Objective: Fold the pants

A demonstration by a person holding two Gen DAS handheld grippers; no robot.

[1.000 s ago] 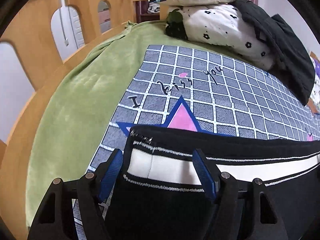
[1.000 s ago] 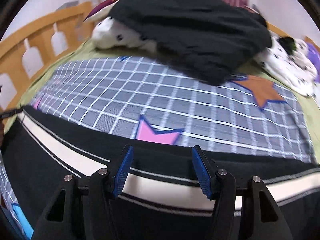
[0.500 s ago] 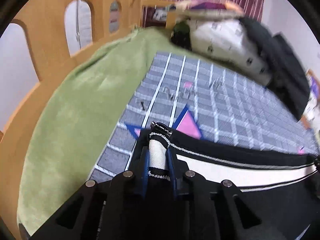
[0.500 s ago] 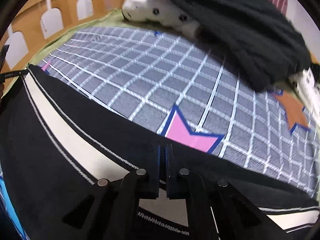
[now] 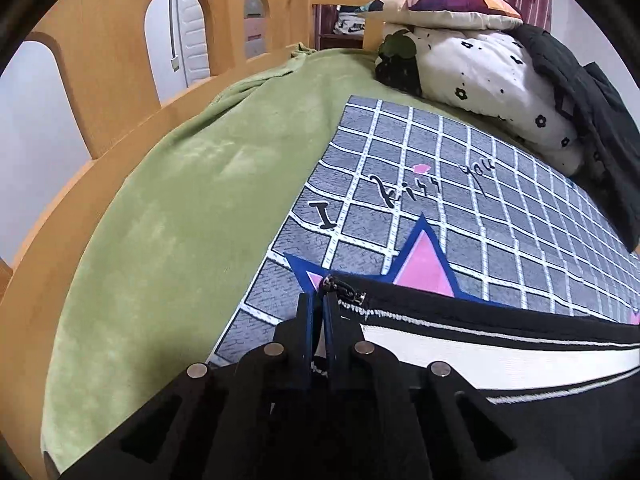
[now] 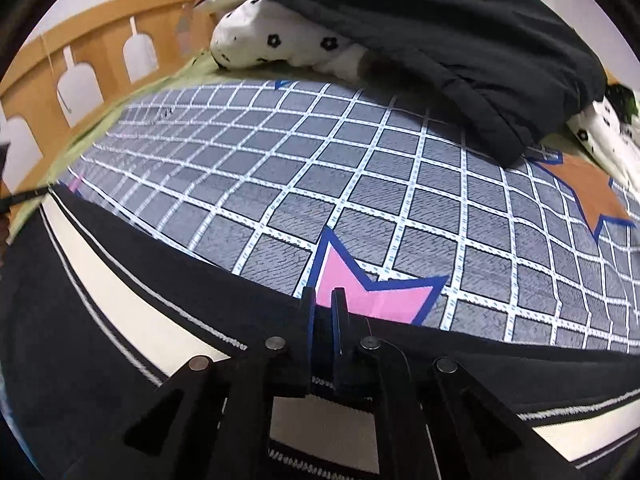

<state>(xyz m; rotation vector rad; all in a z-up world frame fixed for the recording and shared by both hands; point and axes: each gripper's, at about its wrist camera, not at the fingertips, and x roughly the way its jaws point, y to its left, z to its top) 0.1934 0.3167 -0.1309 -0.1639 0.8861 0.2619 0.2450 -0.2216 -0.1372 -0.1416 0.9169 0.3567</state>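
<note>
Black pants (image 5: 520,408) with a cream side stripe edged in white lie across a grey checked mat (image 5: 460,208) on the bed. My left gripper (image 5: 316,300) is shut on the pants' end by a small metal zipper (image 5: 344,294). The pants also show in the right wrist view (image 6: 100,320), stretching away to the left. My right gripper (image 6: 323,300) is shut on the black far edge of the pants, just in front of a pink star on the mat (image 6: 360,188).
A green blanket (image 5: 160,220) covers the bed under the mat. A wooden rail (image 5: 92,80) runs along the left. Pillows (image 5: 480,64) and a black jacket (image 6: 440,32) are piled at the far end.
Both grippers were open around the pants' striped edge a second ago. Both have shut on the fabric and the pants' edge has lifted slightly.
</note>
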